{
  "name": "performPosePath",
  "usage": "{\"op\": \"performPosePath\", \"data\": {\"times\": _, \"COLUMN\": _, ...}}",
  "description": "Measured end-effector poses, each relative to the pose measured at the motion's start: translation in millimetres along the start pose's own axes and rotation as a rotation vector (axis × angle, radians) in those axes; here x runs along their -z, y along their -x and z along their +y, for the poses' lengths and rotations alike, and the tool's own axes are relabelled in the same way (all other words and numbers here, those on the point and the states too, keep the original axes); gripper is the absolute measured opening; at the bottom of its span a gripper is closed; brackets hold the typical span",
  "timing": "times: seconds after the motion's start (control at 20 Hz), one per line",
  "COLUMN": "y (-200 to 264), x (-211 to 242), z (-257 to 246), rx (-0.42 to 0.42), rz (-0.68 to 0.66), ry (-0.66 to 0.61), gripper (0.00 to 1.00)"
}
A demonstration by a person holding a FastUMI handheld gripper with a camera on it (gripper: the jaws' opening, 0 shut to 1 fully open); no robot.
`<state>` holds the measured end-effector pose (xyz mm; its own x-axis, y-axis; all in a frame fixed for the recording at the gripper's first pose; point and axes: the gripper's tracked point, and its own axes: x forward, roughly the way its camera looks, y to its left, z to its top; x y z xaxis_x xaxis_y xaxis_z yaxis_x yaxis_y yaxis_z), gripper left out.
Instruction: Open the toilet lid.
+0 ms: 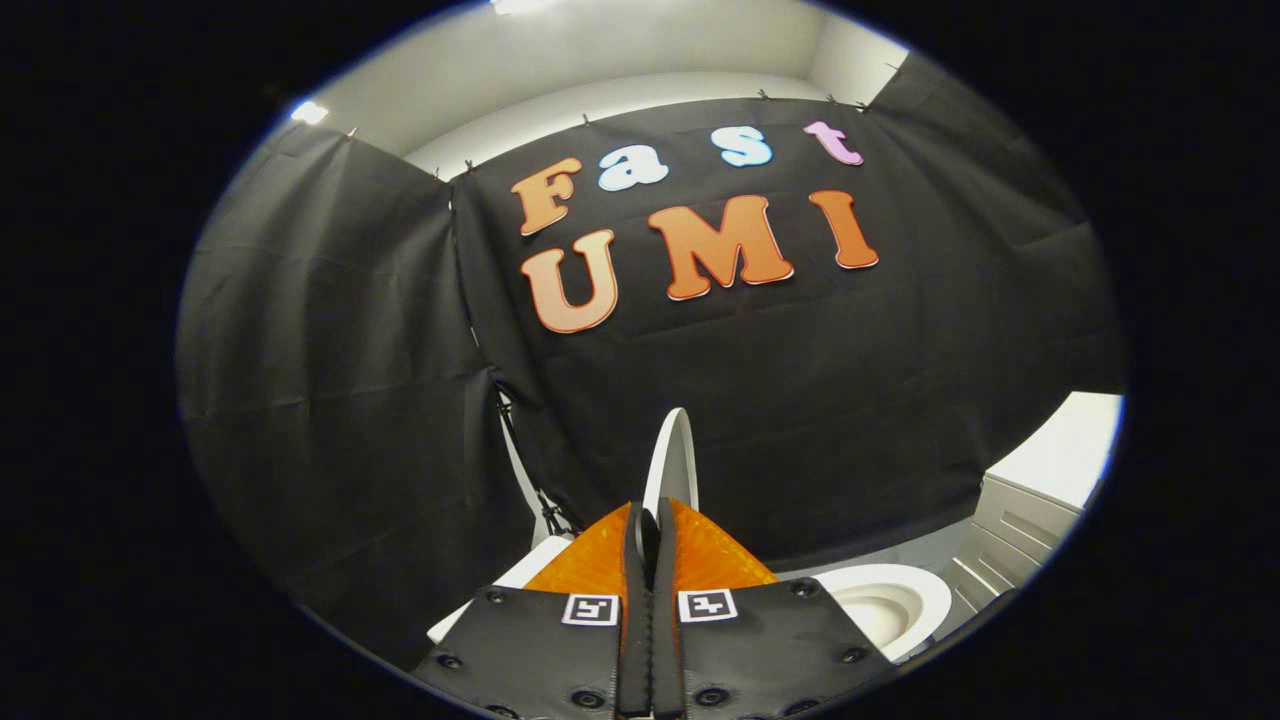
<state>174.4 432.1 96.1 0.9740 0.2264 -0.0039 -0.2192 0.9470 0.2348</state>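
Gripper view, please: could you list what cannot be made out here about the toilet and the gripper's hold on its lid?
- Lid: raised, seen edge-on just beyond the gripper; its lower part and hinge are hidden by the orange fingers.
- Grip: fingers close together, but whether both press the lid cannot be told.
- Toilet bowl: partly covered by the gripper body.
- Cabinet: cut off at the view's edge.
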Motion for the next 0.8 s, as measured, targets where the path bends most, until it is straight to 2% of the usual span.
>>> {"op": "performPosePath", "data": {"times": 0.35, "y": -9.6, "x": 13.5, "z": 65.3, "rx": -0.074, "rz": 0.0, "ry": 0.115, "gripper": 0.09}}
{"op": "performPosePath", "data": {"times": 0.8, "y": -18.4, "x": 42.1, "z": 132.0, "rx": -0.131, "rz": 0.024, "ry": 0.247, "gripper": 0.09}}
